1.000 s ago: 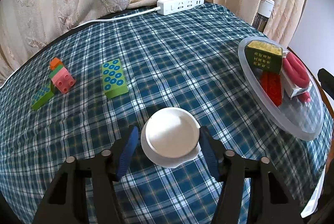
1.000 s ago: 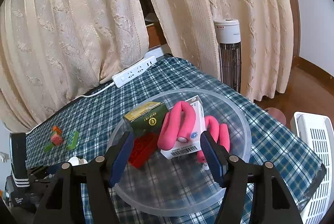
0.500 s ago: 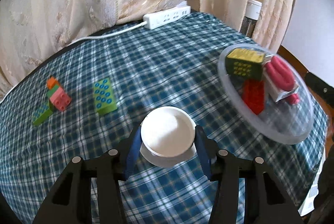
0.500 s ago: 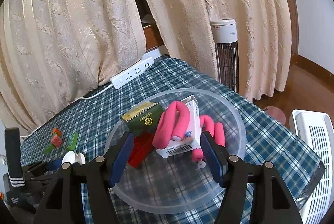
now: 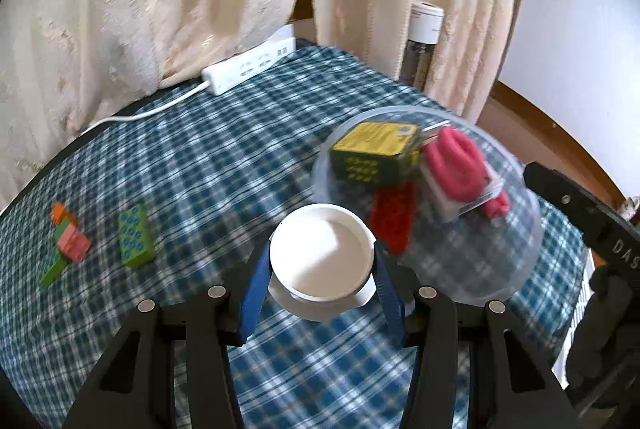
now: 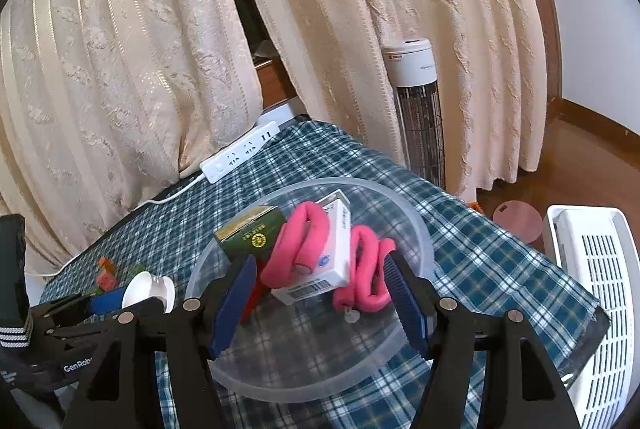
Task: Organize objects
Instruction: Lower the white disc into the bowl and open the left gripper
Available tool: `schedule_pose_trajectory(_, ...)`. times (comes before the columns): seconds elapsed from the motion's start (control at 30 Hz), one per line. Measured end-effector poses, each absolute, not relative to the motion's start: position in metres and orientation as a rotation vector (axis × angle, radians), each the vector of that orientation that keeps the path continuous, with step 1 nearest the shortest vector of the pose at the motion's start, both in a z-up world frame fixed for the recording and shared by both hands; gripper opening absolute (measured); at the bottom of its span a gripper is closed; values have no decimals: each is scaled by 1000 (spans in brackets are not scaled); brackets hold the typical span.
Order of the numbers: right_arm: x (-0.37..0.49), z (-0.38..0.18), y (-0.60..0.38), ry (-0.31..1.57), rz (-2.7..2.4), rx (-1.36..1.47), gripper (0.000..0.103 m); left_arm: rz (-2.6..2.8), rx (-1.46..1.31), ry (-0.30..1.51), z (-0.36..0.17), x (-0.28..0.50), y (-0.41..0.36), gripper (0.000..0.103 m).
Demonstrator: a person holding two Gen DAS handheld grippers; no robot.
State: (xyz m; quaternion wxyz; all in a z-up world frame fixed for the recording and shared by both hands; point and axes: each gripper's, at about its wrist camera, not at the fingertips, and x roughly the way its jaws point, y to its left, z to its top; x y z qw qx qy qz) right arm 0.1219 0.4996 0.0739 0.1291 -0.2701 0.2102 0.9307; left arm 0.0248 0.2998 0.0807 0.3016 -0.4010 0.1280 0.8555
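My left gripper is shut on a small white cup and holds it above the plaid table, just left of the clear plastic bowl. The cup also shows at the left of the right wrist view. The bowl holds a green box, a pink hair curler, a white box and a red brick. My right gripper is open and empty, hovering over the bowl's near side.
Loose toy bricks lie at the table's left: a green one and a pink, orange and green cluster. A white power strip lies at the back by the curtains. A tower heater and a white appliance stand off the table's right.
My left gripper closed on the white cup, lifted it off the table and carried it right toward the bowl. My right gripper barely moved.
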Motion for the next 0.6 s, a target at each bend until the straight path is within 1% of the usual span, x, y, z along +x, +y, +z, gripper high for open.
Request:
schedule_pose_trajectory(0.3,127,68,515,646,2684,-784,70,2178,-1036,353,80,35,338,51)
schedule_pose_trajectory(0.6,127,64,524,666,2674,-794,70,2124,-1043,339,72,37,357,52)
